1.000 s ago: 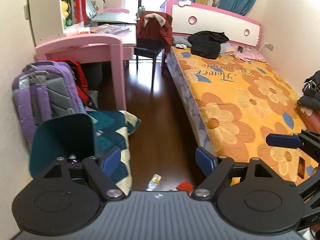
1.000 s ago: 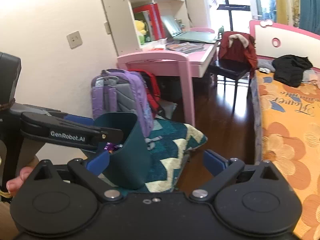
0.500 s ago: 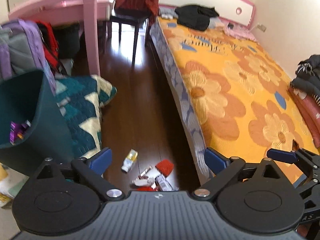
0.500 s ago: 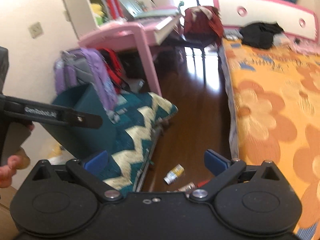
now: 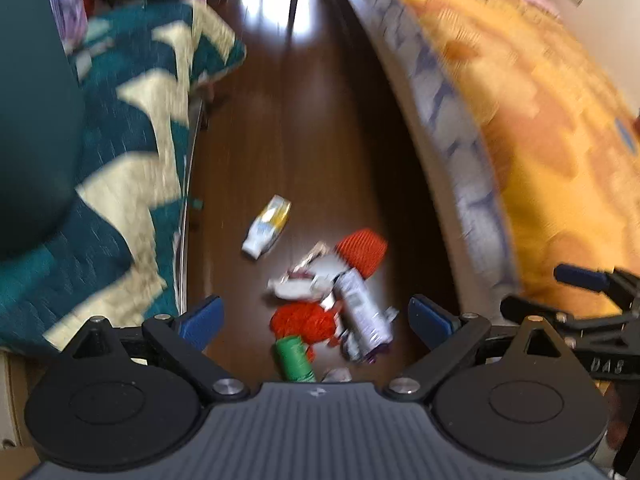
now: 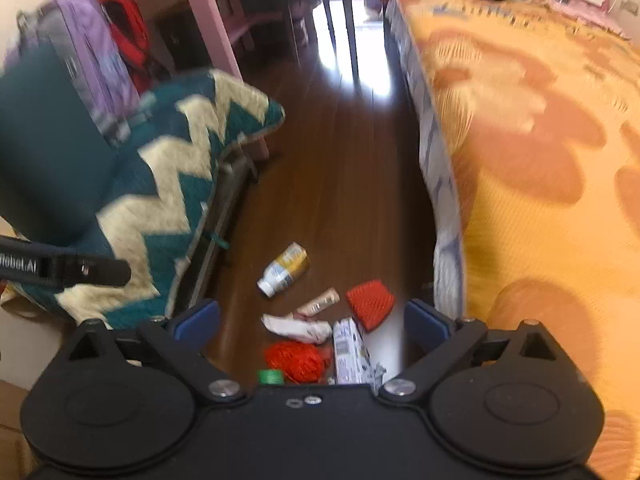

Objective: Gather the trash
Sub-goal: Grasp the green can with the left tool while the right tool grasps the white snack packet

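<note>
A pile of trash lies on the dark wood floor between the bed and a blanket: a small yellow-white bottle (image 5: 267, 226), a red mesh piece (image 5: 362, 251), crumpled white wrappers (image 5: 298, 284), a purple-white packet (image 5: 362, 314), a red net ball (image 5: 302, 322) and a green item (image 5: 294, 362). The right wrist view shows the same bottle (image 6: 285, 269), red mesh (image 6: 370, 304) and packet (image 6: 350, 350). A dark teal bin (image 5: 34, 120) stands at the left. My left gripper (image 5: 316, 316) is open above the pile. My right gripper (image 6: 312, 316) is open above it too.
The bed with an orange flowered cover (image 5: 540, 120) runs along the right. A teal and cream zigzag blanket (image 5: 132, 168) is draped at the left. A purple backpack (image 6: 92, 52), a pink desk leg (image 6: 212, 28) and chair legs (image 6: 340, 20) stand farther back.
Both grippers have tilted down and moved toward the floor; the trash pile now lies between the fingers of each. Both stayed open.
</note>
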Motion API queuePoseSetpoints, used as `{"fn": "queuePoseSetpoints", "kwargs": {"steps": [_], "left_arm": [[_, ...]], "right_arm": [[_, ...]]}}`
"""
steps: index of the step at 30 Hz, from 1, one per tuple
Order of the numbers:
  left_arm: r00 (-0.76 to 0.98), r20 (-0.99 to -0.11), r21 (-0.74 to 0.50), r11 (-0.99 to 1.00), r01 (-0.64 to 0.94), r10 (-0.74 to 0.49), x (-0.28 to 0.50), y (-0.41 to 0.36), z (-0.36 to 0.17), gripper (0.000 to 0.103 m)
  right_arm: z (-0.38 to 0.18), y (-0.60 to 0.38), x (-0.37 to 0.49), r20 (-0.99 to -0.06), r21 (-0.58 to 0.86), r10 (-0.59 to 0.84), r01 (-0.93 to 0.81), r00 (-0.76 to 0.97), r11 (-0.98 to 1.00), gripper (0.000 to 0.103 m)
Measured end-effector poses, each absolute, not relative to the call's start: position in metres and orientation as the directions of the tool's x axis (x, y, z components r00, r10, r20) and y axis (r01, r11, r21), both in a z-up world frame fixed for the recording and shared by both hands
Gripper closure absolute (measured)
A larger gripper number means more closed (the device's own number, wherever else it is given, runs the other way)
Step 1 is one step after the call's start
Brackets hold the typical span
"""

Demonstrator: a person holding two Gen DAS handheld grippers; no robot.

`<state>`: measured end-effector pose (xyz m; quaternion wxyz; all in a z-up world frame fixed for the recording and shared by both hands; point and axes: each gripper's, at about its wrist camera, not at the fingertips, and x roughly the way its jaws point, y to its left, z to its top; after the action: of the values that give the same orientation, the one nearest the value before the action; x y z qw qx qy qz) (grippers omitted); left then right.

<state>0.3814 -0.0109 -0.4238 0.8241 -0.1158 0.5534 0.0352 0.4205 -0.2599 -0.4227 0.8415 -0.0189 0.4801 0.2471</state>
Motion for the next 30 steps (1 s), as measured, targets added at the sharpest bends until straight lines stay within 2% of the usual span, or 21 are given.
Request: {"fn": "queuePoseSetpoints", "kwargs": {"steps": [2, 10, 13, 19, 30], "left_arm": [[0.355, -0.934, -0.115, 0.973, -0.199, -0.038, 0.380, -0.017, -0.459, 0.004], [0.214, -0.976, -0.093, 0.969, -0.229, -0.043, 0.375, -0.032, -0.596, 0.004], [0.177, -0.983, -0.089, 0.966, -0.242, -0.047, 0.375, -0.038, -0.641, 0.004], [0.101, -0.995, -0.047, 0.964, -0.261, -0.021, 0.379, -0.048, -0.728, 0.004], [0.009, -0.997, -0.077, 0.946, -0.315, -0.078, 0.382, -0.054, -0.817, 0.004]], "right_arm": [[-0.455, -0.255, 0.424, -0.832, 0.194, 0.383, -0.436, 0.401, 0.879, 0.005], [-0.578, -0.232, 0.443, -0.887, 0.158, 0.328, -0.454, 0.326, 0.877, 0.007], [-0.623, -0.224, 0.451, -0.904, 0.151, 0.312, -0.464, 0.293, 0.873, 0.014], [-0.701, -0.211, 0.464, -0.930, 0.141, 0.283, -0.482, 0.236, 0.865, 0.017], [-0.792, -0.187, 0.484, -0.962, 0.073, 0.198, -0.519, 0.189, 0.852, 0.023]]}}
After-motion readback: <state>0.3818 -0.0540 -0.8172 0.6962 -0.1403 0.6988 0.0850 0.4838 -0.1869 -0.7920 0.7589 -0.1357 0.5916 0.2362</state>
